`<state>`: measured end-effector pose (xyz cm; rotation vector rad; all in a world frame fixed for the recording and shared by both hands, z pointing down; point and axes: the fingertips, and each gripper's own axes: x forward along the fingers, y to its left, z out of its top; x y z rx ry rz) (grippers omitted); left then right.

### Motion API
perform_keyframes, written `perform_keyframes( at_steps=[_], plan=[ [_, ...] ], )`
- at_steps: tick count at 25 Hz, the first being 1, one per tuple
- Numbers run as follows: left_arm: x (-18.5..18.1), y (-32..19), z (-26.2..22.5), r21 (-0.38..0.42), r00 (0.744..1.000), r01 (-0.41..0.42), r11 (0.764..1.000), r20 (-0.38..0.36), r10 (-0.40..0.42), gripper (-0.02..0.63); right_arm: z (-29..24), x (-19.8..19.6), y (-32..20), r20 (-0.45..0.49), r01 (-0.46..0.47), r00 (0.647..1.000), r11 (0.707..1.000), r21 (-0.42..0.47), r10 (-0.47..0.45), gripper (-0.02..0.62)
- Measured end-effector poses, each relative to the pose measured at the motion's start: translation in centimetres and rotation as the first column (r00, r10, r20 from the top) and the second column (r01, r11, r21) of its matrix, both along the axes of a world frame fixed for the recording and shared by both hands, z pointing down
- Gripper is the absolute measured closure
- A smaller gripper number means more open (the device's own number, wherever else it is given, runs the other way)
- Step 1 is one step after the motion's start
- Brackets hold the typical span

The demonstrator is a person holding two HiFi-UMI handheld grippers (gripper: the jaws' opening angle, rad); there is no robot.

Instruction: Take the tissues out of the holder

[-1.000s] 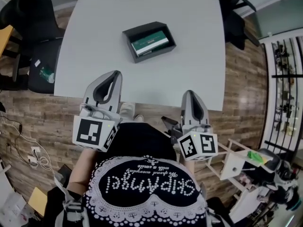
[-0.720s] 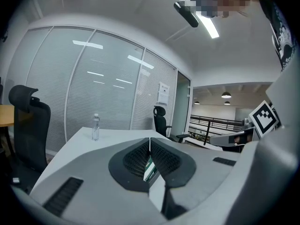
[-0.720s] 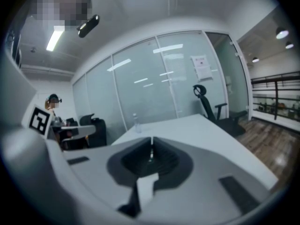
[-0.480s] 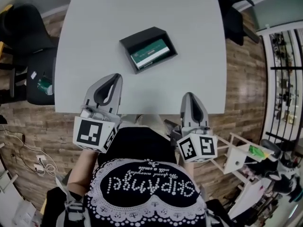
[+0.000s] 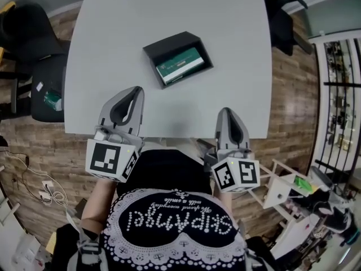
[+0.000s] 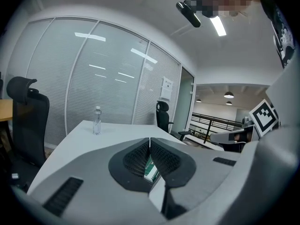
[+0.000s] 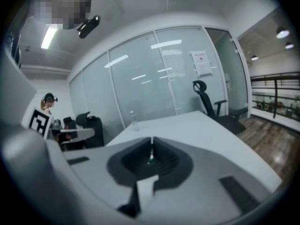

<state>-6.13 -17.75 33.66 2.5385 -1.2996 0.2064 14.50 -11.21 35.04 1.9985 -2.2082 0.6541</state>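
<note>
both tongs clenched and empty: left gripper (image 5: 134, 89) jaws pressed tip to tip, right gripper (image 5: 228, 112) likewise, nothing between either pair. both are held over the near edge of the white table (image 5: 169, 7), side by side. black holder (image 5: 167, 40) sits mid-table, well apart from both grippers. green tissues pack (image 5: 180, 65) lies flat inside it. water bottle (image 6: 96, 120) stands upright at the far table edge

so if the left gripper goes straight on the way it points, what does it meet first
Probably the black holder's near wall, before the green tissue pack inside; only bare table lies between. Depth is hard to judge.
</note>
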Motion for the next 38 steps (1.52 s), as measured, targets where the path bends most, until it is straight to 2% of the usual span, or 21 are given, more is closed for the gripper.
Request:
perform_keyframes(
  at_steps=[5,11,18,38],
  plan=[
    [-0.3,-0.6,-0.7,0.009,0.999,0.049,0.999,-0.008,-0.049,0.577,-0.5,0.6,-1.5,-0.006,0.030,1.000,0.999,0.012,-0.030,0.560],
    [0.7,0.3,-1.3,0.017,0.997,0.078,0.997,-0.011,-0.078,0.577,-1.1,1.7,-2.2,0.000,0.058,0.998,0.998,0.035,-0.058,0.561],
    [0.0,0.1,-1.3,0.026,0.994,0.110,0.994,0.000,-0.110,0.577,-0.9,1.4,-2.7,0.014,0.083,0.996,0.996,0.039,-0.083,0.561],
    [0.3,0.6,-1.1,0.027,0.994,0.108,0.994,0.004,-0.108,0.577,-0.4,1.3,-2.3,0.023,0.093,0.995,0.995,0.037,-0.094,0.560]
  ],
)
